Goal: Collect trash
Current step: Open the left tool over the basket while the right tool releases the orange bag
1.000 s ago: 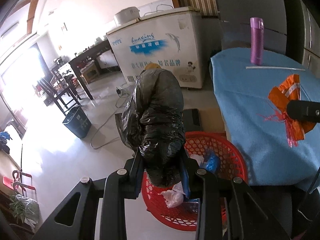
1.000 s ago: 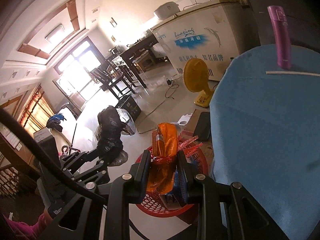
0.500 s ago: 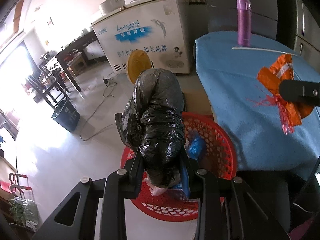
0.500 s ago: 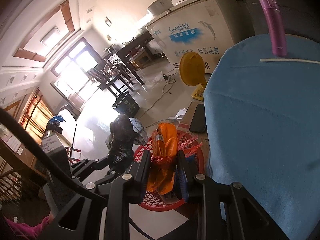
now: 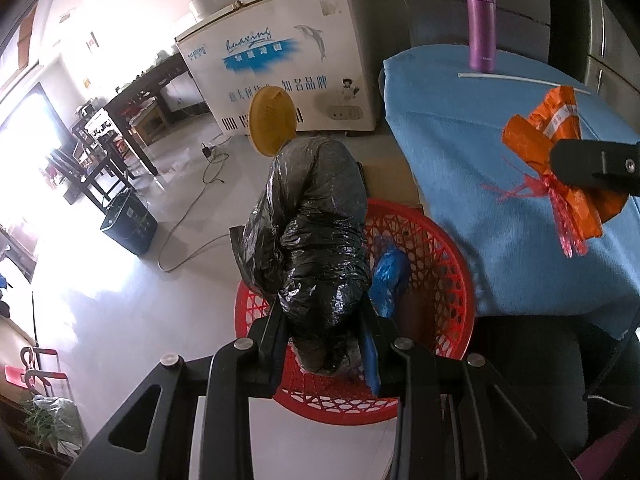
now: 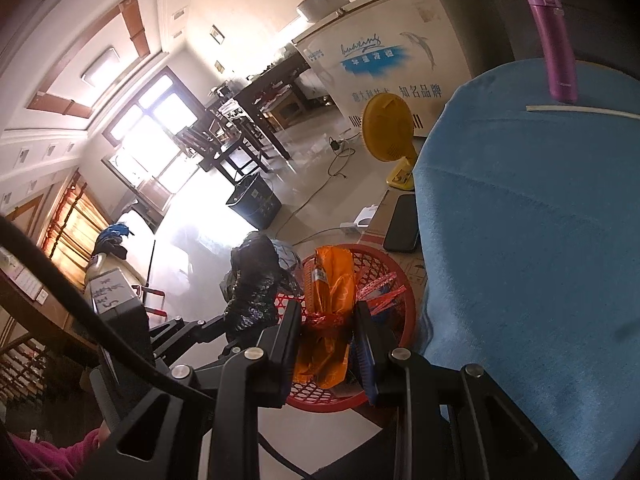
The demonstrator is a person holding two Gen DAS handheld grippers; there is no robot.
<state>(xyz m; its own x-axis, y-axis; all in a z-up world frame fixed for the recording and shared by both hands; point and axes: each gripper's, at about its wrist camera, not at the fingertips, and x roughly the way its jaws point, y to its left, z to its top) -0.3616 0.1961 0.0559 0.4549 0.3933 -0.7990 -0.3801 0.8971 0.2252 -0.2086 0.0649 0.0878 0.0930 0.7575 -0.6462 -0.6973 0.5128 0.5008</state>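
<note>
Trash in both grippers. Left gripper clamped tight on a crumpled black plastic bag; the bag bulges up and out past the fingertips, its lower end pinched between the pads. Bag hangs directly above a red lattice basket that sits on the pale floor. Inside the basket: a blue crumpled piece against the far wall, partly hidden by the bag.

Right gripper closed on an orange foil wrapper tied about its waist with red frayed ribbon. Wrapper stands upright between the fingers, ribbon ends sticking out to the right. From the right wrist view the wrapper lines up over the same basket; from the left wrist view it shows against the blue cloth, so its height above the basket is hard to judge.

Blue cloth covers a table just beside the basket, on the right. On it, at the far edge: a purple flask standing upright, a thin white stick lying flat just in front of it.

Floor beyond: yellow fan, white chest freezer with blue lettering, dark bin, a cable trailing across the tiles. Dark phone lies on cardboard near the basket. Magenta sleeve at lower left of the right wrist view.
</note>
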